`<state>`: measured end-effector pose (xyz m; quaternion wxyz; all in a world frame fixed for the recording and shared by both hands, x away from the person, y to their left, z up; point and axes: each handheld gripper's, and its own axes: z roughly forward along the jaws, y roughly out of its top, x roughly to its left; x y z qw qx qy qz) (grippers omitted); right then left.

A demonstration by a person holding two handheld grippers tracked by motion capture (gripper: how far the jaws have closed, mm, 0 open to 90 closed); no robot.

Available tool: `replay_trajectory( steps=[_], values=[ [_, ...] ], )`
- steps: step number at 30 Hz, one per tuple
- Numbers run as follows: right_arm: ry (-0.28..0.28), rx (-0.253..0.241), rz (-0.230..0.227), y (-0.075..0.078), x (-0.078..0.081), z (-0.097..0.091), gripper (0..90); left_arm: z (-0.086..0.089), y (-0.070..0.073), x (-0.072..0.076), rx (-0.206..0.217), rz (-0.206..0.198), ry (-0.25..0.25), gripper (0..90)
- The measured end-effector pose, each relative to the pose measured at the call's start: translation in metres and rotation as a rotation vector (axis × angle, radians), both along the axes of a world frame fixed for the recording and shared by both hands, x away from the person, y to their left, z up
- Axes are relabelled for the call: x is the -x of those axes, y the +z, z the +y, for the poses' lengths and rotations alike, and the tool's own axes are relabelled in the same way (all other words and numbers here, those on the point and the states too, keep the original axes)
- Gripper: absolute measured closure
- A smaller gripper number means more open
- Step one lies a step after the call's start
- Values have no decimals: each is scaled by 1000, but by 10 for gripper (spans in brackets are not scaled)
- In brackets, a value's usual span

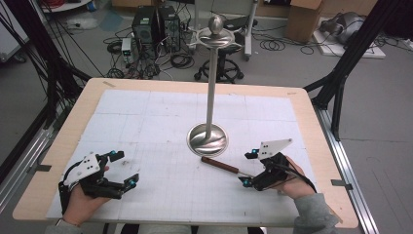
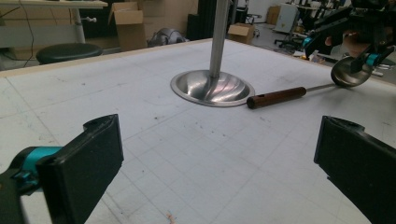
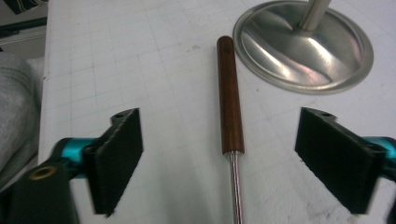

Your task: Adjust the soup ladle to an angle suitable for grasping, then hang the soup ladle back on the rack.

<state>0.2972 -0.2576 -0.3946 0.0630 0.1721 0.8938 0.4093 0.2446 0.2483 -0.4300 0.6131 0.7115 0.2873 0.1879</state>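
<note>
A steel stand has a round base (image 1: 208,139) at mid-table and a tall pole (image 1: 211,83) topped by a knob. Just in front of the base lies a ladle with a brown wooden handle (image 1: 220,165) and a thin metal shaft. In the left gripper view the handle (image 2: 276,97) leads to a metal bowl (image 2: 348,74) under my right gripper (image 2: 340,50). My right gripper (image 1: 249,168) is open over the ladle. In its own view the handle (image 3: 230,98) lies between the jaws of that gripper (image 3: 224,140), with neither pad touching it. My left gripper (image 1: 125,168) is open and holds nothing at the front left.
A white gridded mat (image 1: 160,122) covers the wooden table (image 1: 311,122). Beyond the far edge are computer towers (image 1: 156,24), a stool (image 1: 221,68), cables and cardboard boxes on the floor. Black frame legs (image 1: 341,73) stand at the right side.
</note>
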Motion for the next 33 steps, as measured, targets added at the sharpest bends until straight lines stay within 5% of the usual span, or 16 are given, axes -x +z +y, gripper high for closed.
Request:
replay_trajectory(
  steps=[11, 33],
  values=[
    [-15, 99, -25, 8, 0, -14, 101, 0, 0, -1, 0, 3, -4, 18],
    [9, 285, 55, -3, -11, -8, 101, 6, 0, 7, -3, 5, 13, 18]
  ],
)
